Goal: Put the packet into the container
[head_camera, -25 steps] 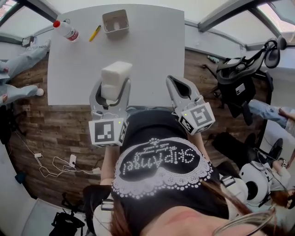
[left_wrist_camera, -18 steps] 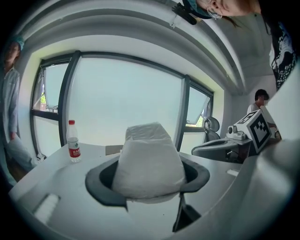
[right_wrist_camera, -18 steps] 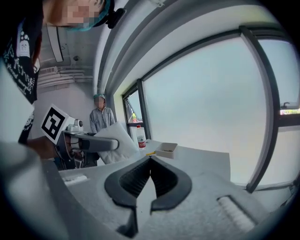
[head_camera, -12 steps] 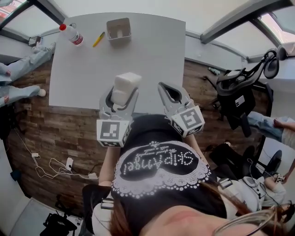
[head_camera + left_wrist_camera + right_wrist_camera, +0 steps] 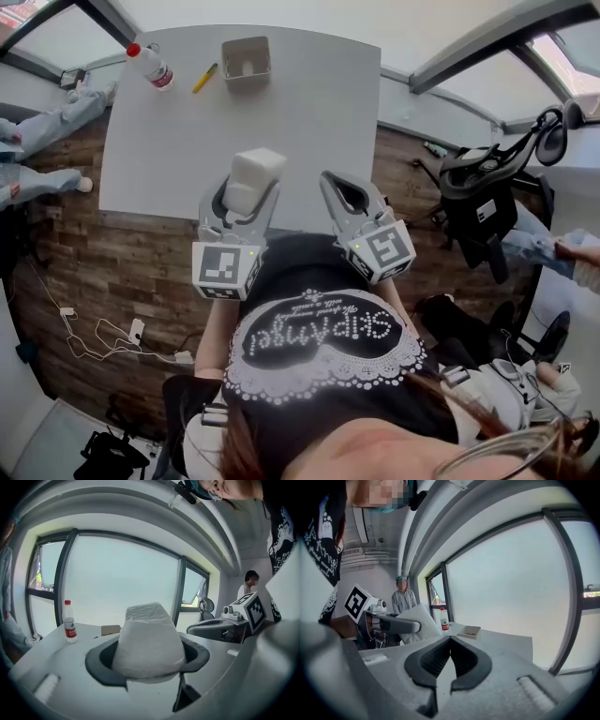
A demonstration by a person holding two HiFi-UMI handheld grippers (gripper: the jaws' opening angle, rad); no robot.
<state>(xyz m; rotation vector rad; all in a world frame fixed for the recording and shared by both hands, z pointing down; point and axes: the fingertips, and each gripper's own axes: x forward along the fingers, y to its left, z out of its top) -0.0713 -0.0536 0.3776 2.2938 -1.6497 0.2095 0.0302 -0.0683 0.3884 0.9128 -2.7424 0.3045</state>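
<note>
A white soft packet point(image 5: 255, 176) sits clamped in my left gripper point(image 5: 251, 187), held above the near edge of the white table point(image 5: 309, 112). In the left gripper view the packet point(image 5: 149, 639) fills the space between the dark pads point(image 5: 98, 660). The container point(image 5: 246, 64), a small open grey-brown box, stands at the table's far edge, well away from the packet. My right gripper point(image 5: 334, 180) hovers beside the left one, shut with nothing in it point(image 5: 450, 641). From the right gripper view the packet point(image 5: 417, 617) and the container point(image 5: 469, 631) both show.
A plastic water bottle with a red cap point(image 5: 150, 66) and a yellow pen point(image 5: 204, 77) lie left of the container. A black office chair point(image 5: 487, 187) stands to the right of the table. A person's legs point(image 5: 47, 122) show at the left; cables lie on the wooden floor.
Both grippers have drawn a little closer together and nearer the table's front edge. The packet stays clamped in the left gripper; the right stays shut.
</note>
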